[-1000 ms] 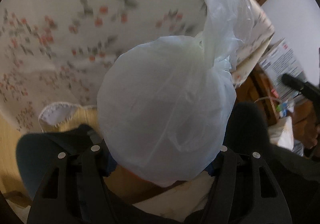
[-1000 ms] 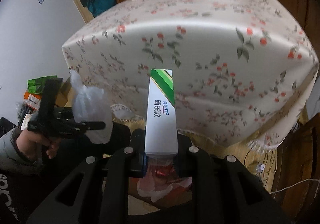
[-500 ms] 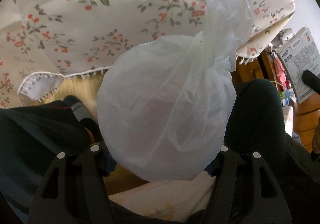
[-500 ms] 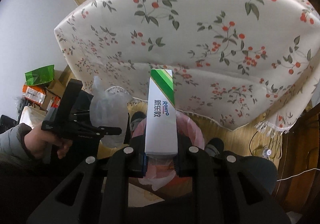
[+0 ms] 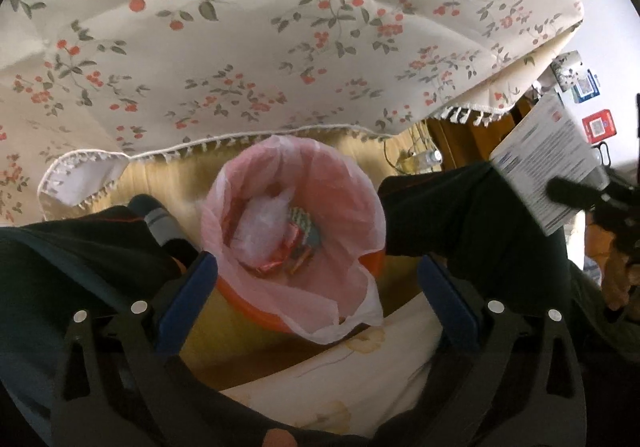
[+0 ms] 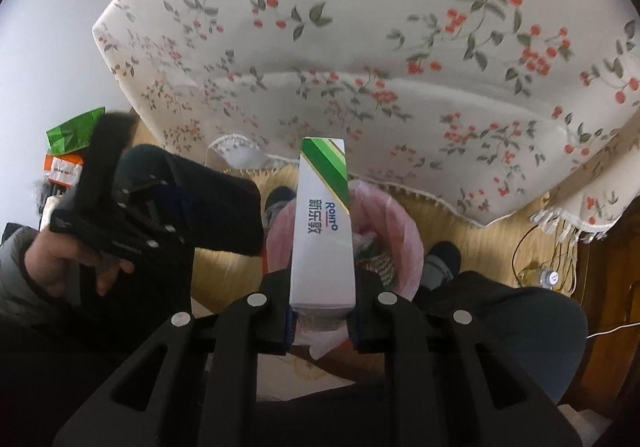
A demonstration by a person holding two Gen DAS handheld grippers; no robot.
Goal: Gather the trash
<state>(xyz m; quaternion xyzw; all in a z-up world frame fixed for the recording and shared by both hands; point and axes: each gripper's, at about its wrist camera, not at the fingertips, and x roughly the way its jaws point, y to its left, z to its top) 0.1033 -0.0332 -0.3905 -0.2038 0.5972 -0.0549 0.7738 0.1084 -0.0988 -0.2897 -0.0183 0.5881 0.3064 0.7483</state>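
Below the floral tablecloth point(image 5: 280, 47), the knotted bag point(image 5: 260, 223) now lies in the bin point(image 5: 360, 183); left tool point(image 5: 316, 287) opening, empty.

A cream tablecloth printed with red berries and green leaves point(image 6: 360, 59) hangs over a table, its fringed white hem point(image 5: 248, 139) above pale wooden flooring point(image 6: 460, 231). A crumpled bright green bag point(image 6: 74, 129) lies by the white wall point(image 6: 44, 47), and a small clear plastic bottle point(image 6: 546, 277) rests on the floor among thin cables.

A cherry-print tablecloth point(image 6: 400, 47) with a fringed hem overhangs a yellow wooden floor point(image 6: 480, 243), beside a white wall point(image 6: 48, 59).
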